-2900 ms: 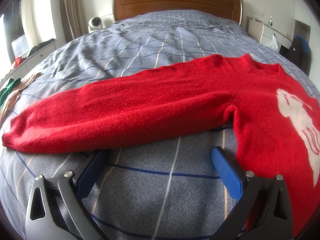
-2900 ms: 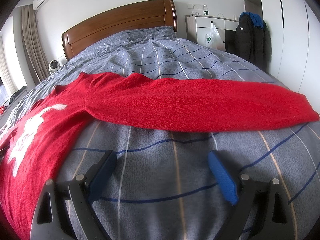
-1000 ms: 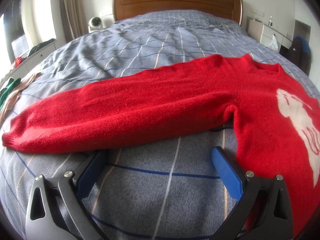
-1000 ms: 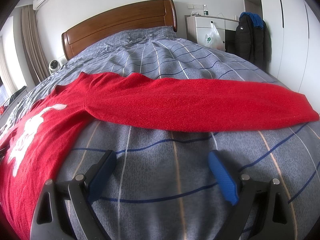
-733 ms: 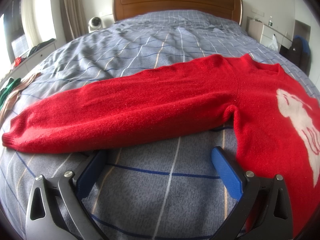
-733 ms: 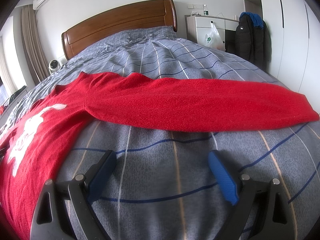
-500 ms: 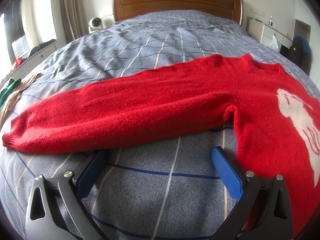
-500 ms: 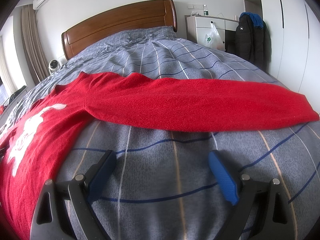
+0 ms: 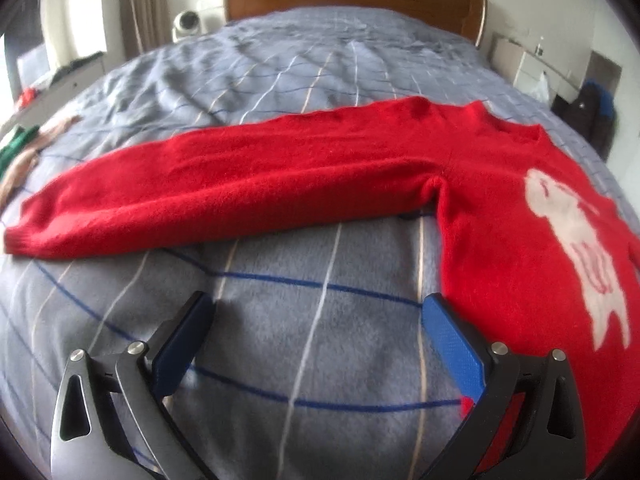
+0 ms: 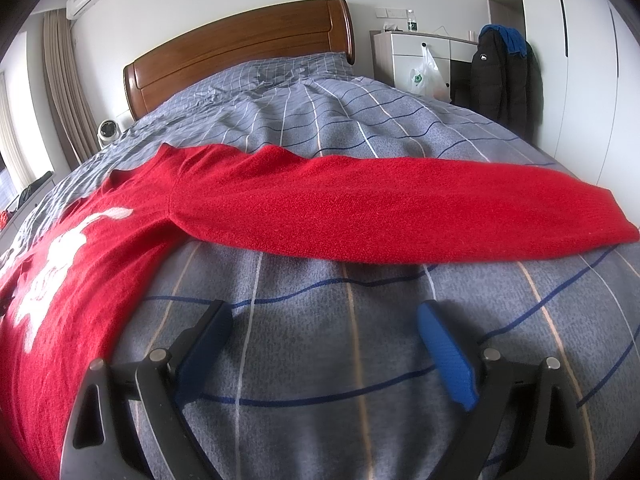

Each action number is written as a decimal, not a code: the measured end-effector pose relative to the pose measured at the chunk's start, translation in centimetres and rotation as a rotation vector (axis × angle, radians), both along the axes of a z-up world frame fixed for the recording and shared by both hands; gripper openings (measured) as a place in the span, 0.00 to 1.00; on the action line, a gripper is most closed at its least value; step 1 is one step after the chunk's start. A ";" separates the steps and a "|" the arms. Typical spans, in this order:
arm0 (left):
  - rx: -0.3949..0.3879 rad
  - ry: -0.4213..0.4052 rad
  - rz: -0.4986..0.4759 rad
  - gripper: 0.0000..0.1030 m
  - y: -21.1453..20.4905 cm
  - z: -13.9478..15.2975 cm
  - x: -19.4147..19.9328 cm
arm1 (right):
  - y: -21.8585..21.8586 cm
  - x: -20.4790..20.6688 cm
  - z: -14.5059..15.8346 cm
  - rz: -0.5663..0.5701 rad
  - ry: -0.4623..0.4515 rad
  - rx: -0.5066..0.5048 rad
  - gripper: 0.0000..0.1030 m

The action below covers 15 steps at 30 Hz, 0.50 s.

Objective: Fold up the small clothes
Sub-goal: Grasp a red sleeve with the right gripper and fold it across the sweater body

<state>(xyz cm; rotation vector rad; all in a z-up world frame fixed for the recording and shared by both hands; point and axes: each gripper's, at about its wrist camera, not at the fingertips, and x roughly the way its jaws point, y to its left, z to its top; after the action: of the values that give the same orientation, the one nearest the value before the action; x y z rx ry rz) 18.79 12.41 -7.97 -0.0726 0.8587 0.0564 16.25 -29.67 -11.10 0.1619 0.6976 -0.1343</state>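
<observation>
A red sweater point(image 9: 500, 216) with a white animal figure lies flat on the grey checked bed, sleeves spread out. In the left wrist view its left sleeve point(image 9: 224, 188) runs to the left, cuff at the far left. My left gripper point(image 9: 316, 312) is open and empty over bare bedding, below that sleeve and beside the sweater's body edge. In the right wrist view the sweater's body point(image 10: 68, 280) is at the left and its right sleeve point(image 10: 400, 208) stretches to the right. My right gripper point(image 10: 324, 316) is open and empty over bedding below that sleeve.
The wooden headboard point(image 10: 240, 48) is at the far end. A white dresser with a plastic bag point(image 10: 424, 72) and a dark jacket point(image 10: 500, 76) stand at the right. Green and tan clothes point(image 9: 16, 152) lie at the bed's left edge.
The left gripper has pulled back and lifted a little, so the sleeve sits farther from its fingers; the view is slightly blurred. The right gripper has barely moved.
</observation>
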 end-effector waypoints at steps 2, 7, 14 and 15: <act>0.036 -0.019 -0.004 1.00 -0.4 0.0 -0.3 | 0.0 0.0 0.0 0.000 0.000 0.000 0.90; 0.023 -0.133 0.023 1.00 0.0 2.0 -2.2 | 0.0 0.0 0.0 0.003 -0.003 0.006 0.90; 0.142 -0.384 0.060 1.00 -0.1 5.9 -5.9 | -0.8 -0.6 1.3 0.025 -0.010 0.076 0.90; 0.132 -0.396 0.066 1.00 0.3 6.1 -6.1 | -1.2 -1.0 1.9 0.035 -0.013 0.122 0.90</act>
<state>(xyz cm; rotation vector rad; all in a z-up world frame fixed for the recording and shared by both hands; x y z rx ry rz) 12.65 12.68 -1.84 0.0128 0.4553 0.1551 15.22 -30.88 -9.21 0.2667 0.6959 -0.0571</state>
